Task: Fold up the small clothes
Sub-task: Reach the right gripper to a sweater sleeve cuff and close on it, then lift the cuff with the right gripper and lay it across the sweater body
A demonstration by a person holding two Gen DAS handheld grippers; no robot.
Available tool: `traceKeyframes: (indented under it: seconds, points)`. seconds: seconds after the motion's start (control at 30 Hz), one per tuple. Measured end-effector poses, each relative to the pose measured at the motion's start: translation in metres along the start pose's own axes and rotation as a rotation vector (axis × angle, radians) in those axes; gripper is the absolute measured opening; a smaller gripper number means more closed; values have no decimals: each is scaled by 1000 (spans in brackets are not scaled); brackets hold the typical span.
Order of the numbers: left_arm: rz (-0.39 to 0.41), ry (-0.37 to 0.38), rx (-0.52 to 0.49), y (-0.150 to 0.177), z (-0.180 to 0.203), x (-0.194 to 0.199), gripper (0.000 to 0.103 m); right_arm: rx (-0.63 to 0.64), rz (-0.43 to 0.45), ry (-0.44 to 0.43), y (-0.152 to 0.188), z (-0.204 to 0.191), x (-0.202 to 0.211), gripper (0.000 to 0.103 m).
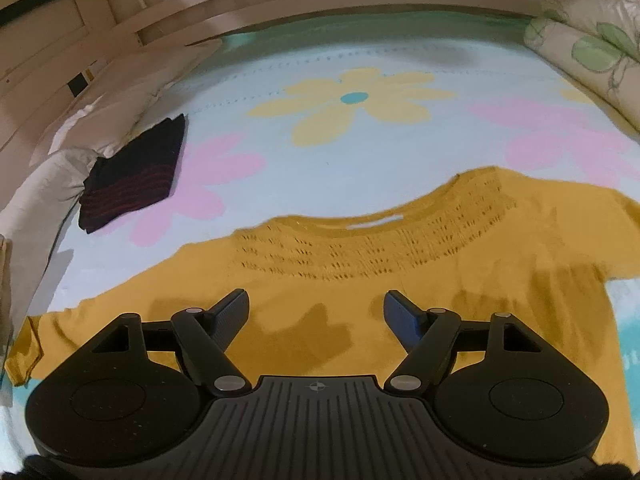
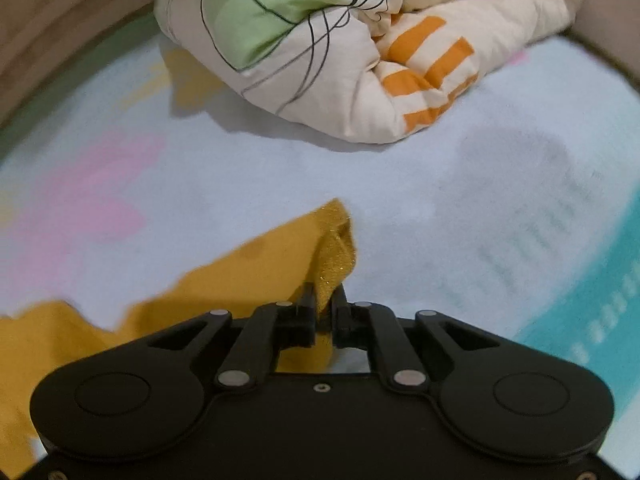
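The right hand-held gripper point(image 2: 323, 300) is clenched on the yellow shirt point(image 1: 304, 304) sleeve; the left hand-held gripper point(image 1: 316, 308) hangs released; next, fold the sleeve inward

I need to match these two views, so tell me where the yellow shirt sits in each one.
Left wrist view: the yellow shirt lies spread across the middle, neckline away from the camera.
Right wrist view: only its lower-left part shows, one corner pinched in the right gripper.
Shared landmark: the flowered bedsheet, and the quilt.
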State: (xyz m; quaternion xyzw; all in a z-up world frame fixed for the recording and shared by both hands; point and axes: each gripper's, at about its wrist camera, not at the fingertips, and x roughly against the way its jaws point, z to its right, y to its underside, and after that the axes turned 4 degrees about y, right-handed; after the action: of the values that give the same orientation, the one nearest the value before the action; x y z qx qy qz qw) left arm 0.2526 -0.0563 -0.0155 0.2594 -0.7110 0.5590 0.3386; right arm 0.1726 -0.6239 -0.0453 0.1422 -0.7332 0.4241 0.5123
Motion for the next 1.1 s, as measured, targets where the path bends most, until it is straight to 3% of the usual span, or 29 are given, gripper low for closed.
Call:
traceKeyframes:
  seconds: [0.13,0.3,0.43,0.6,0.83,0.97,1.1]
  points:
    - [21,5,28,-12,-23,8,73,34,75,-62,-15,-23,43,13]
    - [39,11,92,-17,-62,15,73,108,177,-210,-31,-89,123,13]
    - [33,-35,128,-15,-97,14,73,203,208,-381,-23,-170,179,13]
    - [14,-84,197,-13,-139,11,72,329,171,-584,22,-292,215,13]
    - [-32,-104,307,-5,-188,1,72,470,19,-724,128,-438,177,13]
    - [-56,-119,356,-1,-204,-3,70,535,-96,-725,191,-492,132,13]
    - [-67,-111,389,2,-214,-6,70,606,-174,-716,251,-518,114,13]
